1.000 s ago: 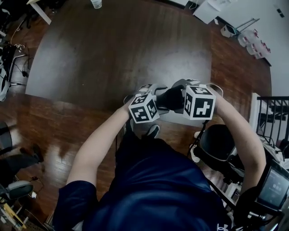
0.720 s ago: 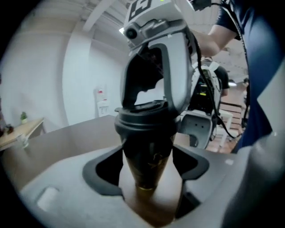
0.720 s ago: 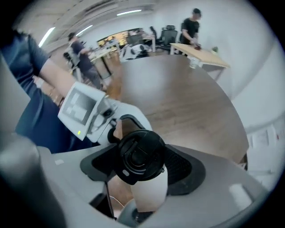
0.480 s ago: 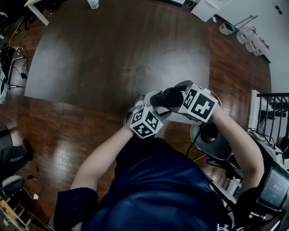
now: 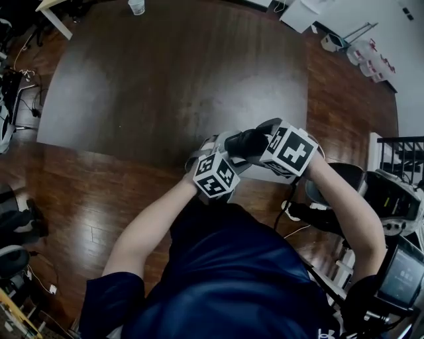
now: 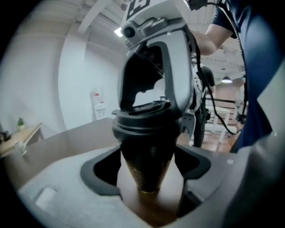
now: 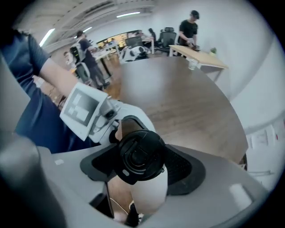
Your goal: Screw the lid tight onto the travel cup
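The travel cup (image 6: 147, 167), brown and tapered, stands with its narrow end between the pads of my left gripper (image 6: 149, 178). Those jaws are easing open, though the pads still rest on the cup's sides. The black lid (image 7: 140, 156) sits on the cup's wide end, and my right gripper (image 7: 142, 167) is shut on its rim from above. In the left gripper view the right gripper's grey fingers (image 6: 178, 75) arch over the lid (image 6: 147, 122). In the head view both marker cubes (image 5: 215, 175) (image 5: 291, 149) meet at the table's near edge, hiding the cup.
A large dark round table (image 5: 179, 73) lies ahead, with a clear plastic cup (image 5: 136, 6) at its far edge. Wood floor (image 5: 79, 192) runs below me. A black chair (image 5: 331, 179) and equipment (image 5: 397, 271) stand at my right. People stand at desks far off (image 7: 187, 29).
The left gripper has dropped a little and twisted beneath the right one. The right gripper tilted slightly. Both have stayed together at the cup.
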`<state>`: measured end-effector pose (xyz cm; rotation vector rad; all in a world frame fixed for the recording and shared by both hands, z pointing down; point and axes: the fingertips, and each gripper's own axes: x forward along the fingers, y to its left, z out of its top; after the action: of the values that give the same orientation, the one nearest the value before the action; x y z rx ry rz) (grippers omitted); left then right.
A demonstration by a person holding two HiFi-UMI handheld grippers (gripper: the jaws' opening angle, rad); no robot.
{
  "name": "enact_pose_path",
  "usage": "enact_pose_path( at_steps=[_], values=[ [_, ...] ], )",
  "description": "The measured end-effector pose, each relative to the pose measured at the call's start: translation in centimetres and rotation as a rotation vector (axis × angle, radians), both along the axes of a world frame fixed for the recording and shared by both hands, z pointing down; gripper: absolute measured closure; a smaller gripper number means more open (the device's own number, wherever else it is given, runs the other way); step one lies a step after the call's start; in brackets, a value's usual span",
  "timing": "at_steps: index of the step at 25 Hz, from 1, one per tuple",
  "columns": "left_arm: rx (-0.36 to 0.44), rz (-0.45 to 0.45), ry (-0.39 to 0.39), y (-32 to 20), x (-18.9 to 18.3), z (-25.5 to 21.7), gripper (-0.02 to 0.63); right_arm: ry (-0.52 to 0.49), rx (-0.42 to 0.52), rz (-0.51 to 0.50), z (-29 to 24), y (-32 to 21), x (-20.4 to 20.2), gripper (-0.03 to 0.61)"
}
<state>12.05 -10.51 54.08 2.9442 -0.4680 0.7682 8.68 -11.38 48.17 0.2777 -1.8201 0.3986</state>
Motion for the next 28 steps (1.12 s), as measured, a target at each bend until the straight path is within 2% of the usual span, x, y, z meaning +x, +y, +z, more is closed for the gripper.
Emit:
enact_pose_path(
  at_steps=[1, 3, 5, 8, 11, 13, 14, 15, 18, 19, 21, 23, 24, 26, 28],
  values=[
    [-0.005, -0.071, 0.012, 0.1, -0.1, -0.1, 0.235, -0.010, 0.005, 0.058, -0.1, 0.0, 0.0, 0.241],
    [-0.036, -0.172, 0.045, 0.4, -0.5, -0.3, 0.235, -0.030, 0.016, 0.087, -0.1, 0.1, -0.3, 0.239],
    [-0.067, -0.168, 0.075, 0.5, -1.0, -0.6, 0.233, -0.045, 0.025, 0.032, 0.0, 0.3, -0.5, 0.239],
    [-0.026, -0.001, 0.029, 0.2, -1.3, -0.7, 0.189, -0.055, 0.026, -0.169, 0.0, 0.8, -0.5, 0.239],
    [0.003, 0.189, -0.032, 0.2, -0.7, -0.2, 0.183, -0.052, 0.025, -0.407, -0.2, 1.2, -0.5, 0.239],
    [0.010, 0.226, -0.040, 0.2, -0.2, -0.1, 0.193, -0.034, 0.026, -0.461, -0.3, 1.2, -0.6, 0.239],
    [0.013, 0.210, -0.034, 0.2, 0.0, -0.2, 0.207, -0.022, 0.023, -0.427, -0.3, 1.0, -0.5, 0.239],
    [0.014, 0.173, -0.023, 0.2, 0.1, -0.3, 0.224, -0.016, 0.017, -0.351, -0.2, 0.8, -0.4, 0.239],
    [0.011, -0.002, 0.016, 0.1, -0.1, -0.2, 0.229, -0.040, 0.010, -0.036, -0.1, 0.2, -0.4, 0.239],
    [0.010, -0.064, 0.023, 0.0, -0.2, -0.1, 0.230, -0.047, 0.018, 0.035, -0.1, 0.1, -0.4, 0.239],
    [0.001, -0.165, 0.034, -0.1, -0.5, -0.1, 0.233, -0.048, 0.041, 0.099, 0.0, -0.2, -0.4, 0.239],
    [-0.003, -0.199, 0.045, -0.1, -0.8, -0.4, 0.235, -0.051, 0.055, 0.093, 0.0, -0.4, -0.4, 0.239],
    [0.004, -0.182, 0.042, 0.0, -0.9, -0.6, 0.231, -0.055, 0.053, 0.072, 0.0, -0.4, -0.4, 0.239],
    [0.032, -0.097, 0.013, 0.0, -0.8, -0.5, 0.184, -0.059, 0.041, -0.024, 0.1, -0.2, -0.4, 0.239],
    [0.044, 0.018, -0.022, 0.0, -0.3, -0.1, 0.163, -0.046, 0.030, -0.197, 0.0, 0.2, -0.5, 0.239]
  ],
)
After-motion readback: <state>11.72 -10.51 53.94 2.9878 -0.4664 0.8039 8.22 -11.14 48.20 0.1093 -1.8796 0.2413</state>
